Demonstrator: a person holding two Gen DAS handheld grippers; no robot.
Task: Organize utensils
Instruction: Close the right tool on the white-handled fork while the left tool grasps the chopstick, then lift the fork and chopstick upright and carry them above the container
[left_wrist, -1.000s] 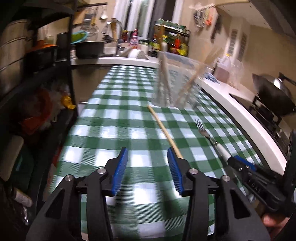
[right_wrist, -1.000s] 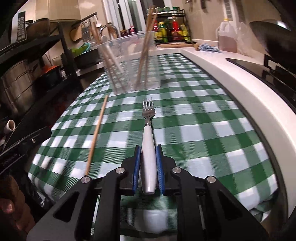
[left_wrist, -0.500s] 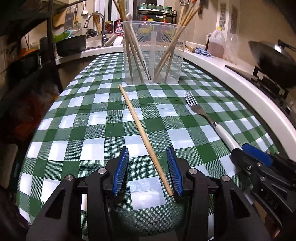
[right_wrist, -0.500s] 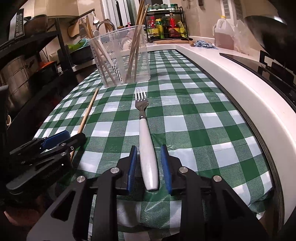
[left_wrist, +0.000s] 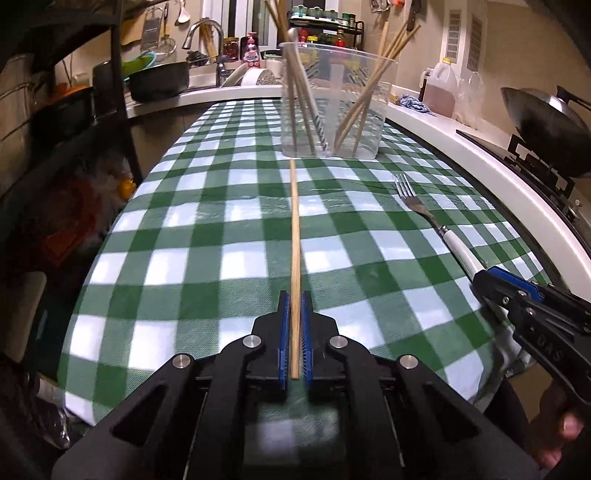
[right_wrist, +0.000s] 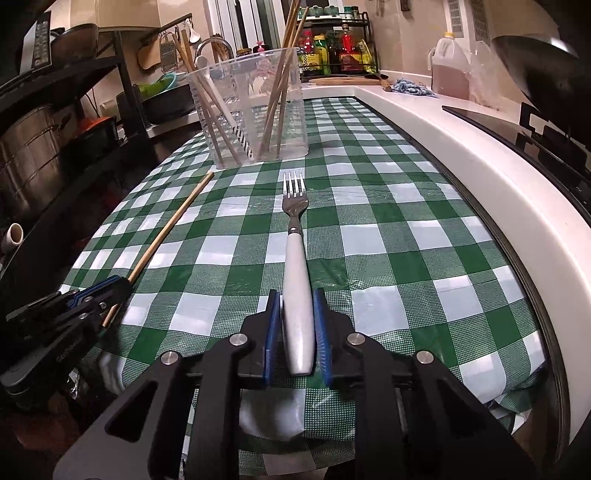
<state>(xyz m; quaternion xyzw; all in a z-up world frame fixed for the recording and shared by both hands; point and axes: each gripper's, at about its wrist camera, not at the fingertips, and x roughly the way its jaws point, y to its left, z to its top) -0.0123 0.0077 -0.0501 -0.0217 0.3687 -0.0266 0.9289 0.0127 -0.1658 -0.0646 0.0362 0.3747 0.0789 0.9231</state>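
A: We're at the green checked tablecloth (left_wrist: 207, 258), the clear tub (left_wrist: 334, 99) ahead taking the sticks.

B: Our left gripper (left_wrist: 294, 306) is clamped on the chopstick's (left_wrist: 294, 229) near end, ready for lifting. Our right gripper (right_wrist: 297, 306) is closing around the fork (right_wrist: 297, 280), a gap showing, grasping its handle.

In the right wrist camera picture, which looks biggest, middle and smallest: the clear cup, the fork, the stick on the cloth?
1. clear cup
2 and 3. fork and stick: alike in length; the fork's nearness makes ranking unsure.
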